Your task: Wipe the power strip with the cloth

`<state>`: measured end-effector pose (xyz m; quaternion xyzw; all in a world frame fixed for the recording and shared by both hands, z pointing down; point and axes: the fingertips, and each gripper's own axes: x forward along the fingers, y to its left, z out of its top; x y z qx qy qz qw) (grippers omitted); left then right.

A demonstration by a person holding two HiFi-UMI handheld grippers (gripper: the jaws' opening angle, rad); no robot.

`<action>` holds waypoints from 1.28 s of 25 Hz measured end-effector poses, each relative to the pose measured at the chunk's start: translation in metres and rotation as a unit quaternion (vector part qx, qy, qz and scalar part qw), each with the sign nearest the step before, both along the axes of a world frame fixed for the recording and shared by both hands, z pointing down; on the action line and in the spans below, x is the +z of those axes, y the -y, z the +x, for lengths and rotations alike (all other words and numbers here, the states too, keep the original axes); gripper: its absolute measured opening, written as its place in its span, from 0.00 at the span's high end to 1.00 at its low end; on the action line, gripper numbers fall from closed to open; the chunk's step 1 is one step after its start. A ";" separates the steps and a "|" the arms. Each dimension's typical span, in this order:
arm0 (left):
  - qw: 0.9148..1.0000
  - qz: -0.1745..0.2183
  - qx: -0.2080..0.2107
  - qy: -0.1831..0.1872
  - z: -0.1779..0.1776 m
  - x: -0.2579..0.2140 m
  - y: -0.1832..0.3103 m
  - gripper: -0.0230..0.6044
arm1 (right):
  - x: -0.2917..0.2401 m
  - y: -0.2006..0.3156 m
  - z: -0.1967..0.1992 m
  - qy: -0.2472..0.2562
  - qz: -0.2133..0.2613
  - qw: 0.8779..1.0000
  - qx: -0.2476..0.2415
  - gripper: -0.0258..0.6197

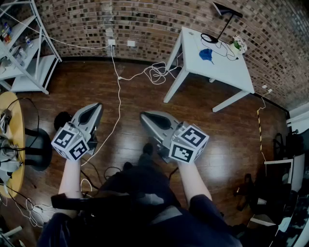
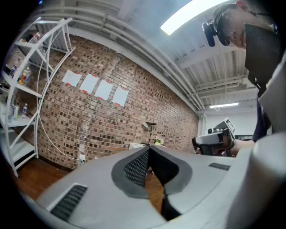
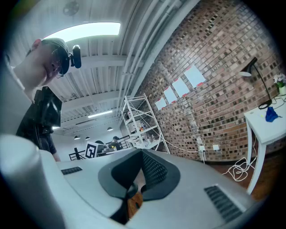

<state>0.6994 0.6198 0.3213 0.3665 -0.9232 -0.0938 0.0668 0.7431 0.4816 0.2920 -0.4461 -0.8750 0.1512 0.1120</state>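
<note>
1. Standing on the wooden floor [image 1: 203,125], a person holds the left tool [image 1: 96,106] and the right tool [image 1: 144,116] level, side by side.
2. Each tool's jaws are pressed together, with nothing pinched between them.
3. The blue cloth [image 1: 206,54] lies on the white bench [image 1: 222,67], near a coiled black cable [image 1: 209,37] and a desk lamp [image 1: 226,8], well apart from both tools.
4. The power strip is too small to make out.
</note>
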 end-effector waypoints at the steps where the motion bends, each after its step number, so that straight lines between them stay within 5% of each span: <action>1: 1.000 0.002 0.000 0.001 -0.007 -0.002 0.002 0.96 | 0.002 0.002 -0.005 -0.002 -0.001 1.000 -0.002 0.96; 16: 0.999 -0.003 0.025 -0.019 -0.107 0.003 0.100 0.96 | 0.026 0.080 -0.099 -0.046 -0.032 0.998 -0.018 0.96; 32: 0.996 -0.070 0.046 -0.043 -0.189 0.012 0.199 0.96 | 0.034 0.159 -0.191 -0.086 -0.079 0.992 -0.043 0.96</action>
